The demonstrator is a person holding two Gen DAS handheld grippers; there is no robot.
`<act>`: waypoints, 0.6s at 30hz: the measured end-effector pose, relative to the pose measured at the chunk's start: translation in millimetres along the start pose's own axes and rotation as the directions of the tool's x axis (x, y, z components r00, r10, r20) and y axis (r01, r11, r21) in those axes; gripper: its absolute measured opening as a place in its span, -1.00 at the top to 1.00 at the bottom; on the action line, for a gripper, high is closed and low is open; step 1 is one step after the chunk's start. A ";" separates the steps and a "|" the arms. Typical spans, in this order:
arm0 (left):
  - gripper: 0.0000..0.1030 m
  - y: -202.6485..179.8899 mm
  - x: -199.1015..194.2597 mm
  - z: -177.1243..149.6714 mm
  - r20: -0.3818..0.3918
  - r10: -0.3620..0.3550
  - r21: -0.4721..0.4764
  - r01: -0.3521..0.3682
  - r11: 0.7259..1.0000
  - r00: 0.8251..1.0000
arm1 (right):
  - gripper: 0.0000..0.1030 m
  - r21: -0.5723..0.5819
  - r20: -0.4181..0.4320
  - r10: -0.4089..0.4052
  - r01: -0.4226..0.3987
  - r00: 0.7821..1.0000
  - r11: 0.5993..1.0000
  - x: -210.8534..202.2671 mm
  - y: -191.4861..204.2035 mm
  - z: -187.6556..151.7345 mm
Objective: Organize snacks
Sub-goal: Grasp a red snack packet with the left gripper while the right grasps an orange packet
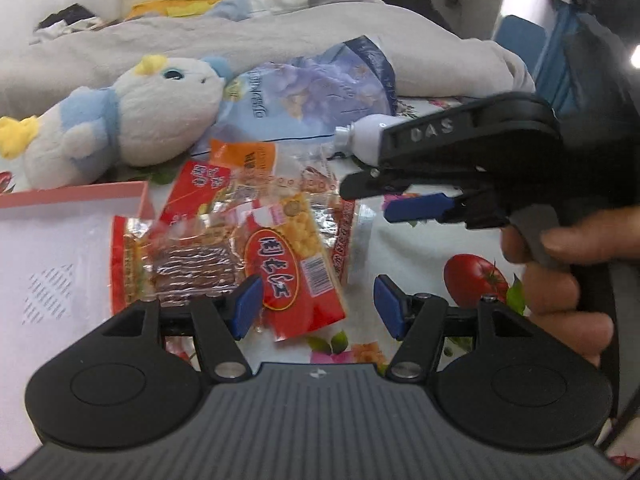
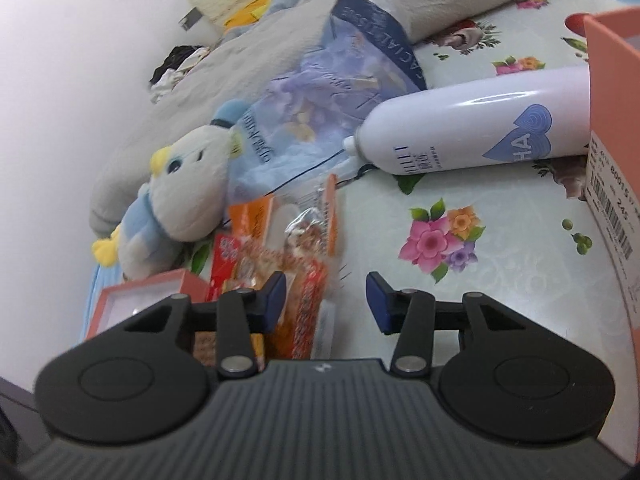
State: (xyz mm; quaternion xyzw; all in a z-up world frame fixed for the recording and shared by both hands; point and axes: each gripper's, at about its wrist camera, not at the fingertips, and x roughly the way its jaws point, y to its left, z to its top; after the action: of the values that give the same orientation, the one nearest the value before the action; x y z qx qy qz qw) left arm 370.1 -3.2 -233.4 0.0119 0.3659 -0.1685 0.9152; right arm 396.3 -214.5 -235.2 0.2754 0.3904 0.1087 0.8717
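Note:
A heap of red and orange snack packets (image 1: 248,236) lies on the flowered sheet beside a pink box lid (image 1: 72,248). A red packet with yellow corn puffs (image 1: 296,256) lies on top. My left gripper (image 1: 316,306) is open and empty, just in front of the heap. My right gripper (image 1: 376,200) comes in from the right, seen side-on above the sheet. In the right wrist view it (image 2: 326,302) is open and empty, with the snack heap (image 2: 292,264) by its left finger.
A white and blue plush penguin (image 1: 132,116) lies behind the lid. A blue tissue pack (image 1: 308,92) and a white spray bottle (image 2: 476,120) lie behind the snacks. A pink box (image 2: 612,128) stands at the right. A grey blanket (image 1: 240,40) lies at the back.

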 end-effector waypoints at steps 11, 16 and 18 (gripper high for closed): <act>0.43 -13.7 15.5 -8.1 -0.048 0.133 0.137 -0.125 0.983 0.990 | 0.87 -0.071 -0.009 0.025 -0.026 1.000 0.997 4.2 6.8 2.5; 0.94 -3.7 -0.8 -6.9 -0.060 0.102 0.058 -0.098 0.993 0.993 | 0.94 -0.112 -0.012 0.028 -0.029 1.000 0.993 -10.8 18.4 -3.1; 0.98 0.1 -9.0 -7.6 -0.059 0.102 0.028 -0.100 0.995 0.993 | 0.94 -0.115 -0.015 0.029 -0.030 0.999 0.993 -16.7 21.5 -6.2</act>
State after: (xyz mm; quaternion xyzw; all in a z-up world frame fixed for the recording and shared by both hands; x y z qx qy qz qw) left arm 359.0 0.7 -232.9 0.0469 0.3900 -0.1260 0.9110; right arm 381.1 -201.0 -216.1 0.2299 0.3849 0.1457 0.8819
